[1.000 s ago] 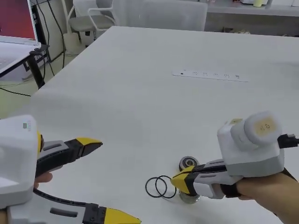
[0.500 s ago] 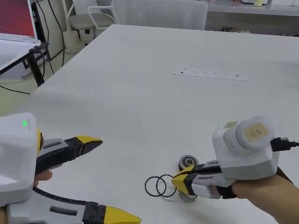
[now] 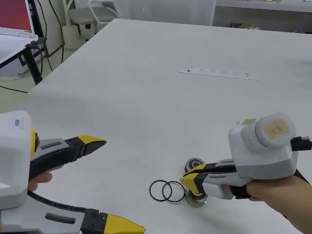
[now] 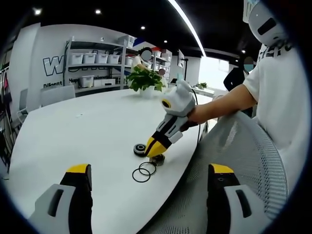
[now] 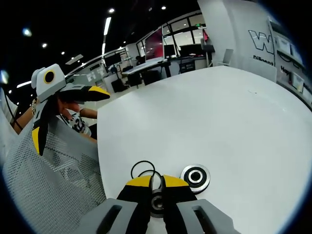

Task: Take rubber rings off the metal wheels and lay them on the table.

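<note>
Presently the right claw [image 5: 156,183] is pinched on a wheel [image 3: 196,199] on the tabletop [image 3: 161,97]. Two rings [image 3: 166,191] are laid just beside its tips, with a second wheel [image 3: 194,164] just beyond. The left claw [image 3: 119,185] is held spread wide.

rubber rings [image 3: 166,190] left of wheels [image 3: 194,164], on table [image 3: 146,97]
</note>
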A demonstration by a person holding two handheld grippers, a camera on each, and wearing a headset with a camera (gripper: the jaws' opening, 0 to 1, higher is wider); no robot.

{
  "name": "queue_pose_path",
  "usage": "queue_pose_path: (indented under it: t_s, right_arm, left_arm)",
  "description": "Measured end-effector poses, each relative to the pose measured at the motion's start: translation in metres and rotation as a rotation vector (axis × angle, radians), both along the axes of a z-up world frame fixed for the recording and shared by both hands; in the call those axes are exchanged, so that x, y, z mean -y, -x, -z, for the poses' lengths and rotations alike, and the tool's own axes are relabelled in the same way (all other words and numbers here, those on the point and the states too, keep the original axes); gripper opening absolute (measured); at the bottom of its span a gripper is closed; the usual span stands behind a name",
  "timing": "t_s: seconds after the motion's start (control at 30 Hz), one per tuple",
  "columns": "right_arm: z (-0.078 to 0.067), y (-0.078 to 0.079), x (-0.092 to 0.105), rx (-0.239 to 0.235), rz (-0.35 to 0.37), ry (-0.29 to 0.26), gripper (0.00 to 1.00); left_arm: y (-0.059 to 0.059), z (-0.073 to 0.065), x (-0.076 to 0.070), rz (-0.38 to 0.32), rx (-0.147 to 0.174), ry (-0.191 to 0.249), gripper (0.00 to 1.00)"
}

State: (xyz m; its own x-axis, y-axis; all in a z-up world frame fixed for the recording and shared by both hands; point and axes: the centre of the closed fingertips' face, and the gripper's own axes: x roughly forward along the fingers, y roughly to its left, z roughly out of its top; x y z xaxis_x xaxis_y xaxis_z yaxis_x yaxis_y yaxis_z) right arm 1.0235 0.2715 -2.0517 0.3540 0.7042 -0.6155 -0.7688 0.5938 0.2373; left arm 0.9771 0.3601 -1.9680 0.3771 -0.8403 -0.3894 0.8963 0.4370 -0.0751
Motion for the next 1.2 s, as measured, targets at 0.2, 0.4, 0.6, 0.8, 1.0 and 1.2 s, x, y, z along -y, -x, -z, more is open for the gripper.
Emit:
queue_pose_path:
  t_s: [0.2,0.4,0.6,0.8,1.0,1.2]
  right_arm:
    - [-0.014,-0.003,0.004,0.009,0.017,-0.037,0.05]
    - [-0.032,-0.007,0.011,0.019,0.028,-0.068,0.05]
    - [-0.049,-0.009,0.019,0.048,0.021,-0.089,0.06]
    - [-0.052,-0.010,0.035,0.083,-0.002,-0.042,0.07]
    - [-0.046,-0.016,0.051,0.080,0.034,-0.023,0.07]
    - [-0.033,-0.019,0.060,0.064,0.044,-0.001,0.07]
  left_arm:
    - [-0.003,-0.004,0.000,0.024,0.013,-0.014,0.99]
    - [-0.012,-0.011,-0.004,0.037,0.030,-0.032,0.99]
    - [-0.022,-0.019,-0.008,0.056,0.053,-0.048,0.99]
    - [-0.032,-0.026,-0.008,0.097,0.078,-0.081,0.99]
    - [-0.043,-0.035,0.004,0.153,0.108,-0.087,0.99]
    - [-0.048,-0.040,0.025,0.256,0.126,-0.086,0.98]
